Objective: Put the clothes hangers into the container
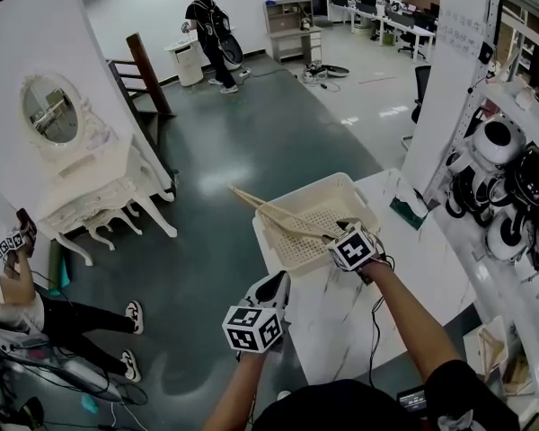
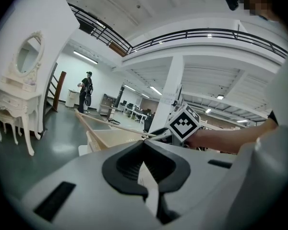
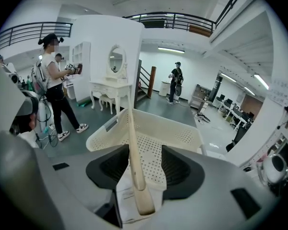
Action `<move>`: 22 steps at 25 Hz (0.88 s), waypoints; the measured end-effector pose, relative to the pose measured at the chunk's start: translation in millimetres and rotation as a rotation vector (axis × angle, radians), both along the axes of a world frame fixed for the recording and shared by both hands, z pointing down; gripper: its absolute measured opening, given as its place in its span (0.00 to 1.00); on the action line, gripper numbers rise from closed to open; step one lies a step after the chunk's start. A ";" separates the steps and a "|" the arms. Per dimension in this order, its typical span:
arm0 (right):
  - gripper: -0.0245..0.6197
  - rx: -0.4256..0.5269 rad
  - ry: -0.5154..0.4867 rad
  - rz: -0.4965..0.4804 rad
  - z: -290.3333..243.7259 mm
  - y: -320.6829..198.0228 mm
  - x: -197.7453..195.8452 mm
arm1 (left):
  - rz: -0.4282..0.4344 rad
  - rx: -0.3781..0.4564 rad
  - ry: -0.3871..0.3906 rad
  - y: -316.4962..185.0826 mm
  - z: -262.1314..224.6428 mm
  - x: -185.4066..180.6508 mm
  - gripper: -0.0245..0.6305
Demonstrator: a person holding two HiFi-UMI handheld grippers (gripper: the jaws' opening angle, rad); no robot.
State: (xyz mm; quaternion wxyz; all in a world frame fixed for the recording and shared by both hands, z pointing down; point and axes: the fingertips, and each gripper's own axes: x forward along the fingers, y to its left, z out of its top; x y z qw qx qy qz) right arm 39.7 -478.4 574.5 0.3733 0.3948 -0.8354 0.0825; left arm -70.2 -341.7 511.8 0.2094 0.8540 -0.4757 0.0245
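Hanger (image 3: 131,128) lies loose within right gripper (image 3: 141,153).

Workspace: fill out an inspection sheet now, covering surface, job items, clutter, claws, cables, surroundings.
Surface: white table, marbled.
Job's things: wooden hanger lying in the cream basket, one end poking over the rim.
Clutter: dark green item at the table's far corner, unidentifiable.
Claws: right claw open, hanger between its jaws; left claw shut, empty.
Cables: black cable trailing from the right wrist over the table.
Surroundings: white dressing table, person walking beyond.
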 end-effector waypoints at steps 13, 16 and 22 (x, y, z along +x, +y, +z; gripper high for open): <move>0.36 0.033 0.016 0.071 -9.4 -22.8 29.5 | 0.001 -0.010 0.004 -0.3 3.9 5.6 0.04; 0.36 0.016 0.012 0.097 -5.8 -24.8 35.2 | 0.001 -0.011 0.004 0.1 4.5 8.4 0.04; 0.36 0.035 0.010 0.117 -0.9 -38.4 47.7 | 0.000 -0.016 0.000 -1.9 5.3 11.7 0.04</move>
